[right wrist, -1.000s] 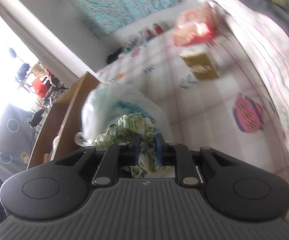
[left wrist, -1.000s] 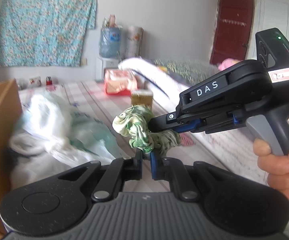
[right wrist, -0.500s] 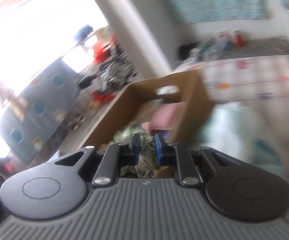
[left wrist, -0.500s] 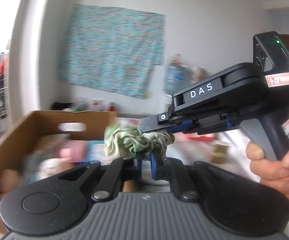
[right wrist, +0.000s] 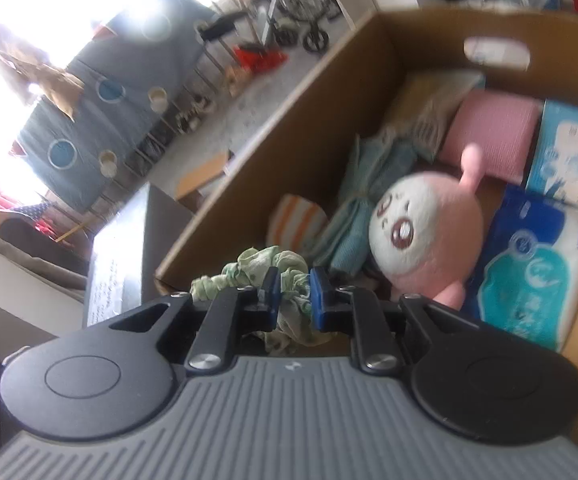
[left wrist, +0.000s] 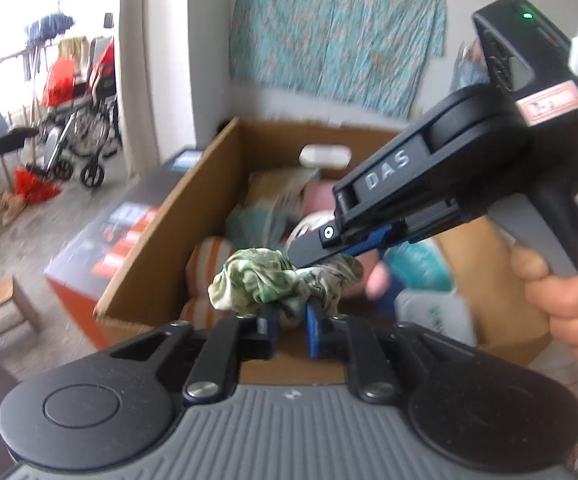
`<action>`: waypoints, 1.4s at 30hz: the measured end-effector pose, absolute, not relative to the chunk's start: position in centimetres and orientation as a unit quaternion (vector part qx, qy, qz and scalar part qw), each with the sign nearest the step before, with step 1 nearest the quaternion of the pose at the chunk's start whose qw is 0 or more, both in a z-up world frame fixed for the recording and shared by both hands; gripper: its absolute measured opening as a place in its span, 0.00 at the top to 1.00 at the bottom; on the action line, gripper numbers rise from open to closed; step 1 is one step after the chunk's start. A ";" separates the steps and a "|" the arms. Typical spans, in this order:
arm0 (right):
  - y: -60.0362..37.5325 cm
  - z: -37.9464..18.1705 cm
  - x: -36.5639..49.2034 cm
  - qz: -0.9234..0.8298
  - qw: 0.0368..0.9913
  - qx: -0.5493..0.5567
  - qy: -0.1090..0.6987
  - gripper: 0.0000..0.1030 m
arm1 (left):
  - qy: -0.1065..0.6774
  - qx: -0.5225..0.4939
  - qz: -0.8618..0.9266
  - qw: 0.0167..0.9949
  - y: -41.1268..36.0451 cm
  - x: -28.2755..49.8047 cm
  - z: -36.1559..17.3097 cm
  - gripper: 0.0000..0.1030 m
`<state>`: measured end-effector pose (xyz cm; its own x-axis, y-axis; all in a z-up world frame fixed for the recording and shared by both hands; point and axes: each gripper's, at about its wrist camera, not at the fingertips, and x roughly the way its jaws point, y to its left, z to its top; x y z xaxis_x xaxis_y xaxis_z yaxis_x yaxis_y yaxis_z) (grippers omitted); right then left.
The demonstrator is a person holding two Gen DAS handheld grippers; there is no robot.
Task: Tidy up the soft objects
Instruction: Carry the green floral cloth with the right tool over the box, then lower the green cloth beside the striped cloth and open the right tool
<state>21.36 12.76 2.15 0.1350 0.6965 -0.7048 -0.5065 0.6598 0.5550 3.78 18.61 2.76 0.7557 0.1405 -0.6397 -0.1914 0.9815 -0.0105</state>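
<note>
We've got the green-and-white scrunchie (left wrist: 285, 282) up in the air over the open cardboard box (left wrist: 145, 256), right above its near edge, w/ both grippers on it at once. Left gripper (left wrist: 291, 330): its blue pads sit either side of the scrunchie's lower fold, and the jaws are opening at this moment, cloth between them; from the left wrist view the fabric looks bunched in the gap, so we read the pads as touching it, though the gap is a bit wider than a hard pinch. Right gripper (right wrist: 294, 298) comes in from the right side of the left wrist view, angled down, its fingers nipped onto the scrunchie's right end; in its own view the pads are pressed close w/ a wad of cloth squeezed btw them. The right hand (left wrist: 565, 300) wraps the handle, fingers curled round the grip. Below the scrunchie, inside the box, we see a pink-and-white plush toy (right wrist: 425, 228) lying on its side, a teal folded cloth (right wrist: 357, 216) beside it, an orange-striped soft item (right wrist: 295, 224) near the box's front corner, a pink pad (right wrist: 493, 136) toward the back wall, and blue-and-white tissue packs (right wrist: 537, 264) along the right wall. Box back wall has an oval handle cutout (right wrist: 497, 54). Beyond the box on the left, a wheelchair (left wrist: 85, 136) stands on the grey floor, and a teal patterned sheet (left wrist: 337, 28) hangs on the wall behind.
</note>
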 end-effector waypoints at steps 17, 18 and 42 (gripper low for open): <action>12.4 -0.5 22.4 0.385 0.735 0.106 0.548 0.81 | 0.298 -0.062 0.098 0.948 20.2 2.1 3.6 0.50; 12.1 -0.2 22.4 0.389 0.736 0.113 0.543 0.80 | 0.292 -0.060 0.099 0.949 20.0 2.0 3.8 0.48; -13.5 4.4 15.1 0.210 0.851 0.296 0.379 0.46 | 0.278 -0.027 -0.094 0.956 6.4 7.1 3.0 0.26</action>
